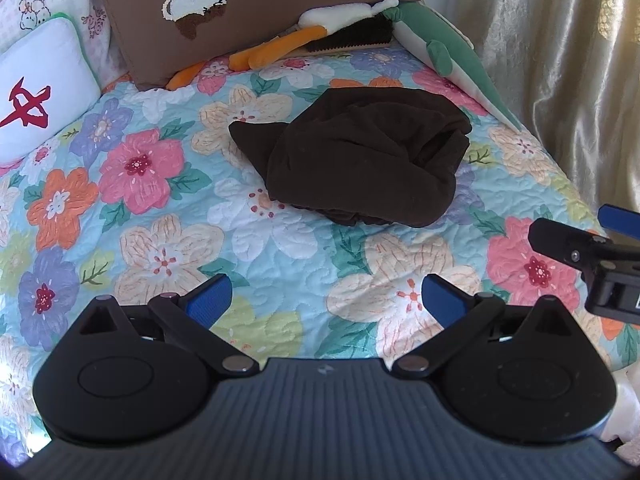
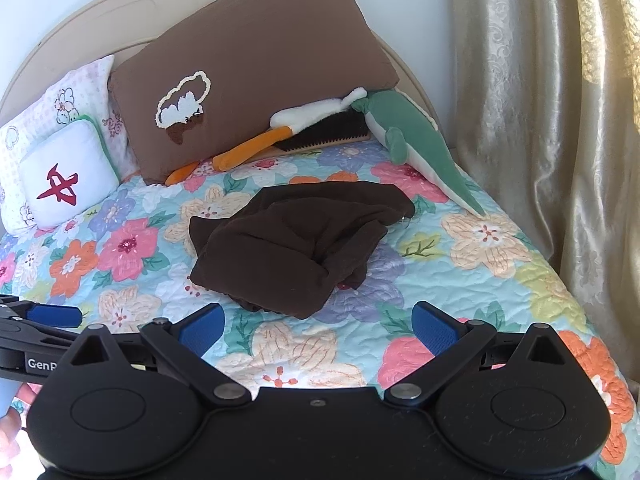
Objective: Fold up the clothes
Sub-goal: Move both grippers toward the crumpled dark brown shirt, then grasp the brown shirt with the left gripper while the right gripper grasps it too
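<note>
Clothing to be folded, a dark brown garment point(image 1: 360, 160), lies crumpled in a heap at the centre of both views, on the floral quilt point(image 1: 160, 248) of a bed. Left gripper point(image 1: 324, 298) sits at the bottom of the left wrist view with its 2 blue-padded fingers point(image 1: 210, 300) spread wide and nothing between them, well short of the garment. Right gripper point(image 2: 316, 330) fills the bottom of the right wrist view, likewise wide open and empty, above the quilt just in front of the heap. At the lower left of that view the left gripper pokes in from the frame edge, with part of a hand point(image 2: 12, 436) below it. Upper left in both views holds a brown pillow point(image 1: 240, 12) and a white cushion with a red mark point(image 1: 40, 92). A green plush toy point(image 2: 416, 140) lies at the upper right beside a pale curtain point(image 2: 540, 120).
</note>
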Demonstrator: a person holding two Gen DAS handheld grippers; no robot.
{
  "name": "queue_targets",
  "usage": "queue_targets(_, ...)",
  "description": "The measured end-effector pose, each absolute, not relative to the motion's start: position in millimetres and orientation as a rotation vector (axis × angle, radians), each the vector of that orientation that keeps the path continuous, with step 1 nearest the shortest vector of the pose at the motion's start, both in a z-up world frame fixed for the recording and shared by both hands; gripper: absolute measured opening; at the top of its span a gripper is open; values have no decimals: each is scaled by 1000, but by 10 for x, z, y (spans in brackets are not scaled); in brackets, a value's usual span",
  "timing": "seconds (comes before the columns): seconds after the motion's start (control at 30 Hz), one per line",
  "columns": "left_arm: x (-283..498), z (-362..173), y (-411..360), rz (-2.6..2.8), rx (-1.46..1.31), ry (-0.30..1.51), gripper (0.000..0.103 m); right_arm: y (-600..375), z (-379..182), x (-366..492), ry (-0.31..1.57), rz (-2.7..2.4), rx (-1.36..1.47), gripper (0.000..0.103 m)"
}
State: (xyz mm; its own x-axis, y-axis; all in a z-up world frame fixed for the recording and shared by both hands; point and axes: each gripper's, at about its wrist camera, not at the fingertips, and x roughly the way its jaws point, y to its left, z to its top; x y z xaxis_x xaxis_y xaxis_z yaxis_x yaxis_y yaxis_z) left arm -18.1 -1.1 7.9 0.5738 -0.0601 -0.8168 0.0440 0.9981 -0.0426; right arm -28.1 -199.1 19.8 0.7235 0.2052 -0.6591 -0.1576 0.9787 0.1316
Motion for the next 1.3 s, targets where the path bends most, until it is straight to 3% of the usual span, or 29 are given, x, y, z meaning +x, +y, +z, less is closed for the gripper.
queue_targets(1.0,-121,30,21,-60,-33,960,103,-1954,222,-325,744,206,44,102)
queue_targets(1.3,209,-120,264,-90,-193,879,102,-2093,-22,197,707,203,223,102)
